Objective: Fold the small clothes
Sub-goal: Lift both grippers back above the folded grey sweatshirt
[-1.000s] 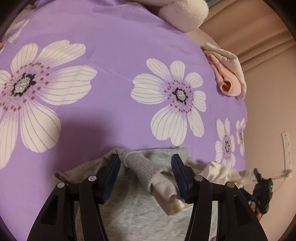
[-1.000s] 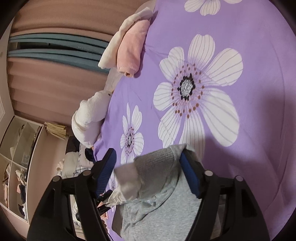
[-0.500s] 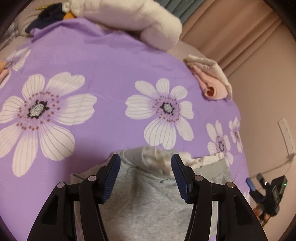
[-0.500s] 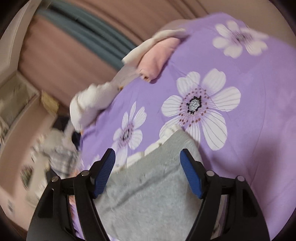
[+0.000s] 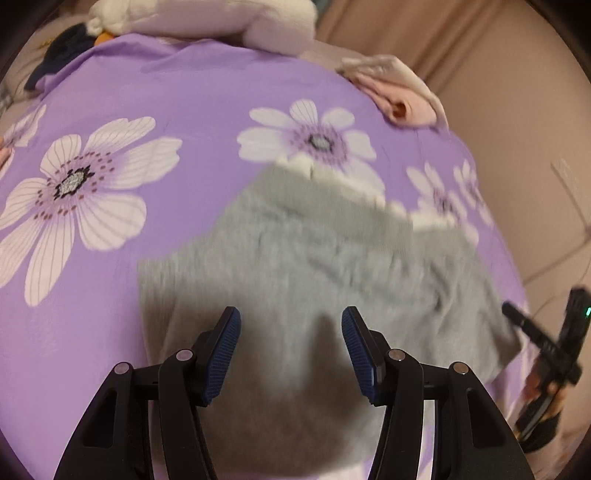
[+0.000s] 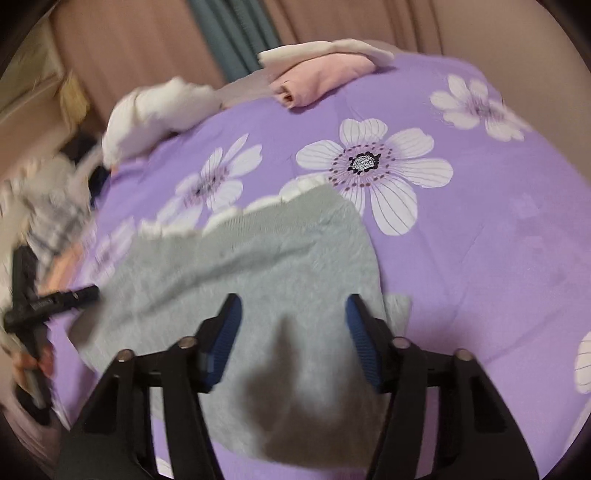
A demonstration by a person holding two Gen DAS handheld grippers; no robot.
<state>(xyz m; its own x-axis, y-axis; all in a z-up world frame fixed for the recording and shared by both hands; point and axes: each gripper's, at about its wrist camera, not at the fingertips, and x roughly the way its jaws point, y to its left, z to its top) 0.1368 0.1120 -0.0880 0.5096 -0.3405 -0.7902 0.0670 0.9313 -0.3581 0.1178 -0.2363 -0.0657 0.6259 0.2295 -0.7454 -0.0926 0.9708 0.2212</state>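
A small grey garment [image 5: 314, 258] with a white frilly edge [image 5: 332, 177] lies spread on the purple flowered bedsheet [image 5: 147, 92]. My left gripper [image 5: 291, 332] is open and empty, held above the garment's near part. In the right wrist view the same grey garment [image 6: 258, 266] lies under my right gripper [image 6: 293, 325], which is open and empty above it. The other gripper shows at the side of each view, at the right in the left wrist view [image 5: 543, 339] and at the left in the right wrist view [image 6: 40, 302].
A folded pink and cream garment [image 5: 399, 96] lies at the far edge of the bed, also in the right wrist view [image 6: 321, 77]. A white plush toy [image 5: 207, 14] lies at the head of the bed. Loose clothes [image 6: 48, 199] are piled beyond the bed's left side. Curtains [image 6: 236, 40] hang behind.
Both grippers have let go of the garment's sleeves and pulled back and up. The grey garment now lies flat on the sheet with more of it in view.
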